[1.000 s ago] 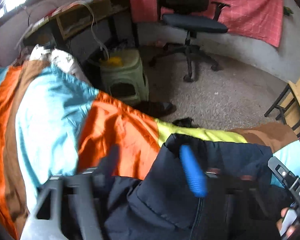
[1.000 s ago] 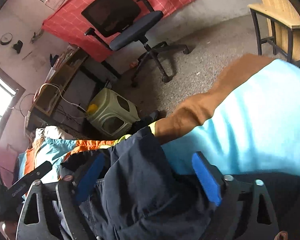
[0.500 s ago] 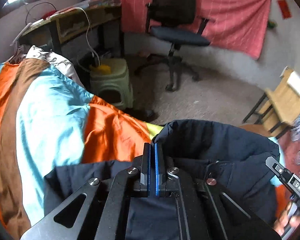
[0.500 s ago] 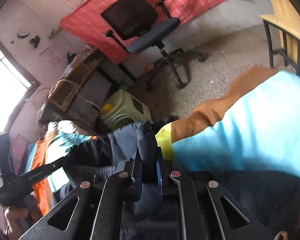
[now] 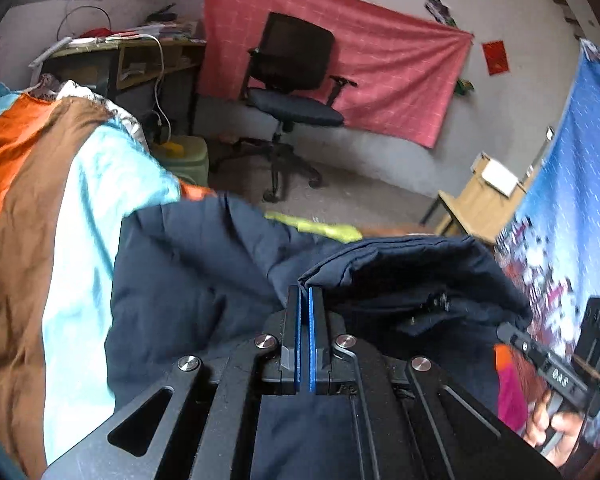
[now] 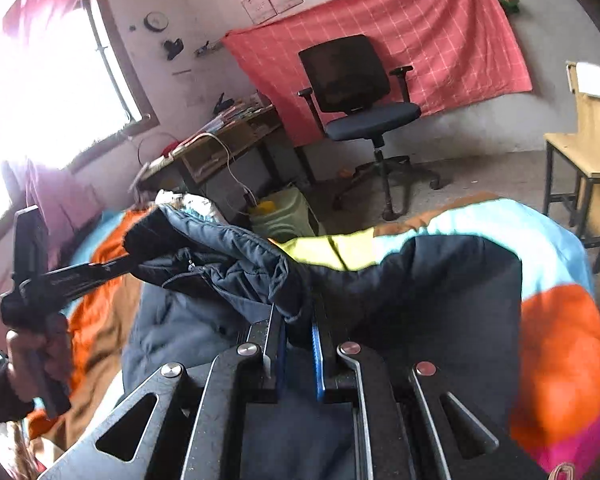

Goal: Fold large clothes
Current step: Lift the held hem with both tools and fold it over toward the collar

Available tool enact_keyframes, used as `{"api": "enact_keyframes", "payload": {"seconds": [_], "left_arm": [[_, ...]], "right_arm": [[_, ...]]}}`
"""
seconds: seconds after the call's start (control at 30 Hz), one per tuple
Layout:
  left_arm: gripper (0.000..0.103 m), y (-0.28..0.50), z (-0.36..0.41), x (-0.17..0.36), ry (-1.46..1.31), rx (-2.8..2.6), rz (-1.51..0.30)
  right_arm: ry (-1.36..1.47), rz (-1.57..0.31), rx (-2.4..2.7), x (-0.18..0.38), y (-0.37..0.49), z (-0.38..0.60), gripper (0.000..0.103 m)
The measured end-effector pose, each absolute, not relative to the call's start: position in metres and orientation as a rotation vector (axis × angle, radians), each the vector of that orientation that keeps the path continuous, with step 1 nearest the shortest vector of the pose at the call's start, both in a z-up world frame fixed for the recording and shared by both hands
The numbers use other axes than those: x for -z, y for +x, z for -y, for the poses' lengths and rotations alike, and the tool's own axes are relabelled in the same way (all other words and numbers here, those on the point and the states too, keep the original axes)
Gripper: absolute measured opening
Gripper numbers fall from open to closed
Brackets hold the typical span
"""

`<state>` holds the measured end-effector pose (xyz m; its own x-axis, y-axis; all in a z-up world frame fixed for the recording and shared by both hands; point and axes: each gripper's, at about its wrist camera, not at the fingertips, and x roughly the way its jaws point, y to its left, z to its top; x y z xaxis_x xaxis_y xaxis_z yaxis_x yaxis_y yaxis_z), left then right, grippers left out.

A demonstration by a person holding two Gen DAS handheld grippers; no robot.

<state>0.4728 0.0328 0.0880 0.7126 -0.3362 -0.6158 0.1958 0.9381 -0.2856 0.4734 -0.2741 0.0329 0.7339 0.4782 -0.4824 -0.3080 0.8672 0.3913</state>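
Left hand-held gripper [image 5: 304,300]: open a second ago, now clamped on jacket [image 5: 188,272] edge.
Right hand-held gripper [image 6: 298,320]: likewise, now pinching jacket fold.
Jacket: lifted off bed [image 5: 72,208], edge stretched between both.

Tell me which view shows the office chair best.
The right wrist view: the office chair stands whole and unobstructed, from backrest to wheels. The left wrist view also shows the chair whole, but smaller in the frame.

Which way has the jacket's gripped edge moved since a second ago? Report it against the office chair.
Yes. In the right wrist view the dark jacket edge, clamped by the right gripper, rose off the bedspread toward the office chair.
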Motion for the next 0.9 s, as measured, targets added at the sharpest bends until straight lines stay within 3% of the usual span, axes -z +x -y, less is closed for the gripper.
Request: {"api": "enact_keyframes", "payload": {"seconds": [0.4, 0.9], "left_arm": [[0.001, 0.473, -0.018, 0.012, -0.077, 0.299, -0.827], [0.003, 0.42, -0.024, -0.037, 0.118, 0.293, -0.644]], "right_arm": [[0.096, -0.721, -0.235, 0.041, 0.464, 0.234, 0.01], [0.057, -0.672, -0.198, 0.06, 0.453, 0.234, 0.01]]}}
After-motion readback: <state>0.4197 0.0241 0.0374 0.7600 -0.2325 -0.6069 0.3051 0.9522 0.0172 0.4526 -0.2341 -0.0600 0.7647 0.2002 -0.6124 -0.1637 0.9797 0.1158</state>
